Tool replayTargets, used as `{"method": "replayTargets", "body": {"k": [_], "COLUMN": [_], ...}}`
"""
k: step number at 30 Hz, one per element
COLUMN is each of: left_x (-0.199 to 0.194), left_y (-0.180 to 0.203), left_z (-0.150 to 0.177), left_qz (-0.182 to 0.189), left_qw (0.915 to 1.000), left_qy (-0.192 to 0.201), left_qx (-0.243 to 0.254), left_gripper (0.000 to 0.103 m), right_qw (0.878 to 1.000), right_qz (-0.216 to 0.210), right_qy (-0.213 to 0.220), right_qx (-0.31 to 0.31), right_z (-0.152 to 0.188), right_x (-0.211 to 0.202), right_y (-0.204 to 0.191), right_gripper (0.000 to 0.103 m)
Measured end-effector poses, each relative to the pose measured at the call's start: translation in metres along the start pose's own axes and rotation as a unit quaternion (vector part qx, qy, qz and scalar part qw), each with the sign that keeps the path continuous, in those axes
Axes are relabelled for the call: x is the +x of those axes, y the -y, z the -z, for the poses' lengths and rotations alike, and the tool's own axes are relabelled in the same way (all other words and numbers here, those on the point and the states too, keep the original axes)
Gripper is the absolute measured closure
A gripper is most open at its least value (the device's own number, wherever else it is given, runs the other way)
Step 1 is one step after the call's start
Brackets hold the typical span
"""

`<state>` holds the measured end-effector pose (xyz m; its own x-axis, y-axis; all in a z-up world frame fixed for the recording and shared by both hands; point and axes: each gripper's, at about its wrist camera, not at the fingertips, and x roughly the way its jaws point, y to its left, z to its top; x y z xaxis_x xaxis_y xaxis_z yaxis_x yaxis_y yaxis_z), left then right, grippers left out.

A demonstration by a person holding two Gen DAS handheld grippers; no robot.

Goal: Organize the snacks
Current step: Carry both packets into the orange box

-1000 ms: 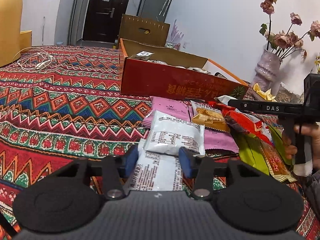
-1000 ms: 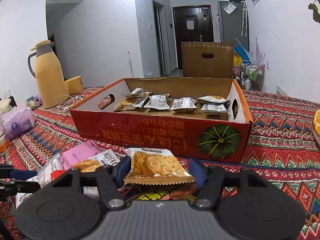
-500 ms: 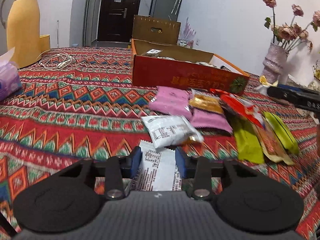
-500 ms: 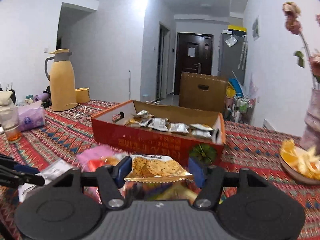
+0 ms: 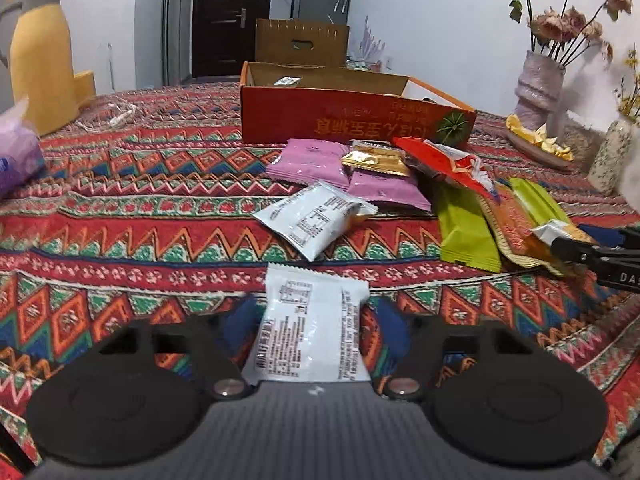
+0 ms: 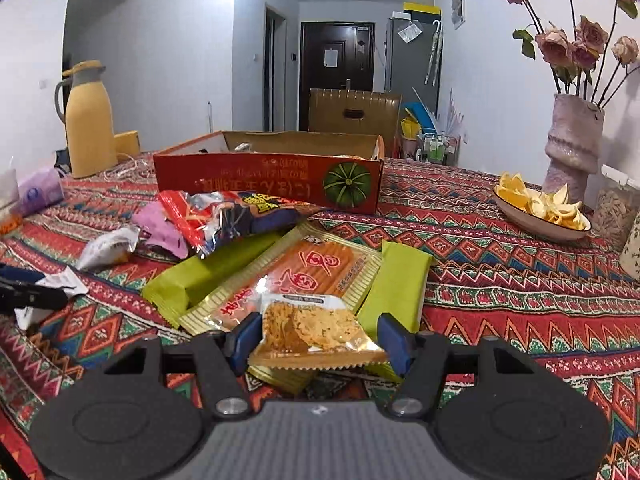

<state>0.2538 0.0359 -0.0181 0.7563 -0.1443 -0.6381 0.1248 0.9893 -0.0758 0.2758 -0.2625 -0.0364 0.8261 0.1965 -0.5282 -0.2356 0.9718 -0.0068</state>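
Observation:
My left gripper [image 5: 320, 320] sits low over the patterned cloth, jaws opening, with a white snack packet [image 5: 312, 332] lying loose between its blue pads. A second white packet [image 5: 316, 220], pink, gold, red and green packets lie in a pile in front of the red cardboard box [image 5: 352, 120]. My right gripper [image 6: 320, 338] holds a gold cracker packet [image 6: 312, 328] just above an orange packet [image 6: 304, 276] and green packets. Its jaws are easing open, but both pads still touch the cracker packet. The red box [image 6: 260, 184] behind holds several small packets.
A yellow thermos [image 6: 86, 120] and a purple tissue pack [image 5: 16, 156] stand at the far left, beside a white cable [image 5: 116, 116]. A vase of dried roses [image 6: 572, 140] and a plate of orange peel [image 6: 540, 208] stand at the right.
Both grippers have pulled back from the box toward the near side, each with its packet. The left pads have parted from the white packet. The cracker packet now hangs low over the pile.

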Motion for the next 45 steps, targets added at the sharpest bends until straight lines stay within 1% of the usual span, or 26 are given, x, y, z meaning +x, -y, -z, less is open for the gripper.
{"method": "replayTargets", "body": {"k": [1,3,7,8,9,11,12,13,16,19,24,26,28,30,32,35,37,38,40,43,45], "left_x": [-0.001,-0.003,-0.013,-0.016,-0.019,-0.023,-0.026,-0.028,-0.037,-0.046,-0.049,-0.053,-0.06,-0.065,-0.061,-0.044,-0.028,-0.017,0.008,0.063,0.099], "left_y": [0.001,0.001,0.007,0.007,0.007,0.007,0.007,0.007,0.01,0.014,0.016,0.012,0.006,-0.004,-0.016,-0.027,-0.034,-0.037,-0.042,-0.048,-0.045], "left_z": [-0.001,-0.002,-0.002,-0.003,-0.003,-0.003,-0.003,-0.004,-0.004,-0.003,-0.005,-0.012,-0.027,-0.055,-0.083,-0.135,-0.167,-0.185,-0.214,-0.253,-0.266], "left_qz": [0.003,0.021,0.018,0.02,0.021,0.021,0.022,0.023,0.031,0.042,0.056,0.07,0.082,0.088,0.096,0.098,0.091,0.089,0.08,0.073,0.061], "left_qw": [1.0,0.9998,0.9998,0.9997,0.9997,0.9996,0.9995,0.9995,0.999,0.9982,0.9975,0.9965,0.9945,0.9919,0.9899,0.9883,0.9879,0.9875,0.9881,0.9914,0.9939], "left_qy": [0.0,-0.005,0.007,0.011,0.015,0.02,0.022,0.023,0.032,0.043,0.043,0.046,0.064,0.092,0.103,0.116,0.125,0.13,0.131,0.107,0.091], "left_qx": [0.0,-0.004,0.006,0.004,0.003,0.003,0.002,0.001,-0.002,0.0,0.0,-0.005,-0.003,-0.006,-0.016,-0.018,-0.016,-0.01,-0.009,-0.018,-0.007], "left_gripper": [0.058,0.061,0.061,0.061,0.061,0.061,0.061,0.061,0.061,0.061,0.061,0.061,0.061,0.061,0.061,0.061,0.061,0.061,0.061,0.061,0.061], "right_qw": [1.0,1.0,1.0,0.999,0.999,0.999,0.998,0.998,0.997,0.997,0.999,0.999,0.999,0.997,0.995,0.989,0.987,0.985,0.986,0.986,0.984], "right_qz": [0.003,-0.002,-0.015,-0.013,-0.014,-0.022,-0.027,-0.03,-0.032,-0.045,-0.036,-0.034,-0.046,-0.071,-0.09,-0.113,-0.124,-0.135,-0.149,-0.165,-0.174], "right_qy": [-0.003,-0.009,-0.02,-0.019,-0.019,-0.022,-0.024,-0.028,-0.034,-0.031,-0.019,-0.011,-0.001,0.01,0.026,0.048,0.065,0.07,0.057,0.018,-0.023], "right_qx": [-0.004,-0.009,-0.019,-0.025,-0.032,-0.042,-0.047,-0.053,-0.064,-0.048,-0.025,-0.02,-0.019,-0.029,-0.047,-0.077,-0.082,-0.077,-0.055,-0.02,0.018], "right_z": [-0.001,-0.002,-0.006,-0.007,-0.007,-0.006,-0.006,-0.006,-0.004,-0.003,-0.002,-0.006,-0.015,-0.034,-0.056,-0.102,-0.137,-0.155,-0.185,-0.223,-0.242], "right_x": [0.001,0.005,0.015,0.015,0.015,0.016,0.016,0.016,0.009,-0.004,-0.024,-0.03,-0.036,-0.038,-0.037,-0.024,-0.006,0.008,0.042,0.109,0.162], "right_y": [-0.002,-0.004,-0.006,-0.006,-0.008,-0.012,-0.013,-0.015,-0.022,-0.023,-0.02,-0.018,-0.014,-0.011,-0.008,-0.007,-0.007,-0.008,-0.01,-0.018,-0.023], "right_gripper": [0.038,0.031,0.032,0.035,0.041,0.043,0.057,0.062,0.064,0.064,0.064,0.064,0.064,0.064,0.064,0.064,0.064,0.064,0.064,0.064,0.064]}}
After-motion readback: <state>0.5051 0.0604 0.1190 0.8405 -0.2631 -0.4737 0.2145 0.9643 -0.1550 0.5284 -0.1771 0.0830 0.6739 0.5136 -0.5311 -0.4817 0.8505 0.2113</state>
